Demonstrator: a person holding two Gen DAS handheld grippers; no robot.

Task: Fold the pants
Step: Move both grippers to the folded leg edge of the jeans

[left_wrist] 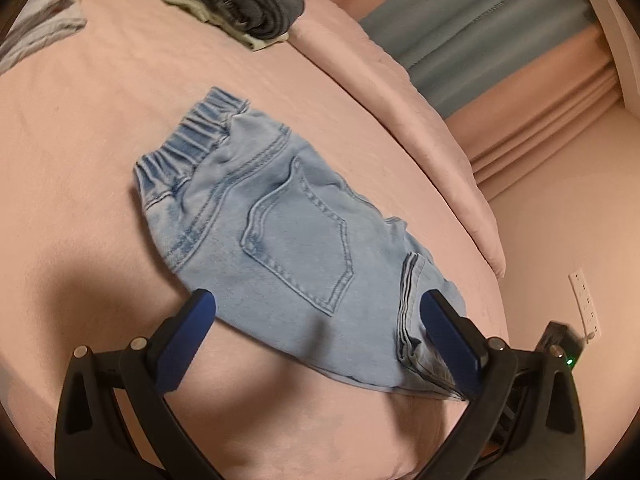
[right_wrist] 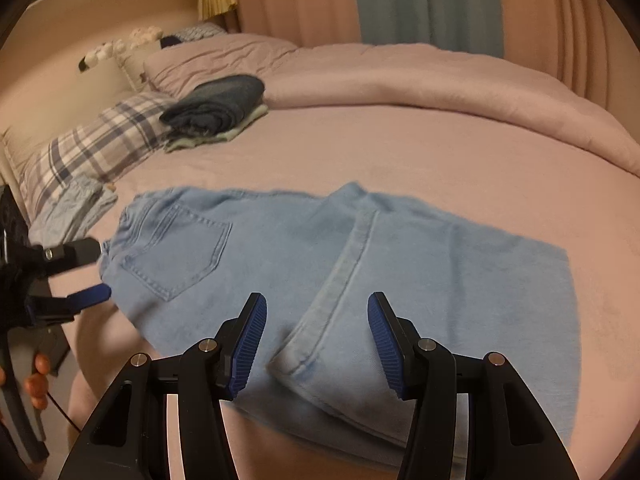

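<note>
Far left in the right wrist view: plaid pillow (right_wrist: pixel 92 144) against the headboard, a small pale blue garment (right_wrist: pixel 72 212) beside it, then a stack of folded clothes (right_wrist: pixel 216 108), dark denim on top. The bed (right_wrist: pixel 400 152), under a pink sheet, carries the work. Left gripper (left_wrist: pixel 318 304) hangs low over the waist end of the pants (left_wrist: pixel 288 224); fingers spread wide, nothing held, one blue pad off each side of the seat area. Elastic waistband (left_wrist: pixel 188 144) lies furthest from that camera, back pocket (left_wrist: pixel 300 236) faces up. The pants lie near the bed's near edge, light blue denim, seemingly one leg laid over the other, running lengthwise from the waist on the left to the hems on the right. A leg seam (right_wrist: pixel 344 272) runs diagonally with a fold ridge ending near the right gripper (right_wrist: pixel 316 332). That gripper is also spread wide and empty, poised above the leg section, its pads straddling the ridge. Judgement: the lengthwise halving looks done; the step in hand appears to be the cross fold, hems toward waist. Next move likely calls for closing on all layers at the leg end, lifting evenly, carrying over toward the waistband, while the left side pins the seat. Motion blur softens the cloth; layer count at the hems cannot be told.
</note>
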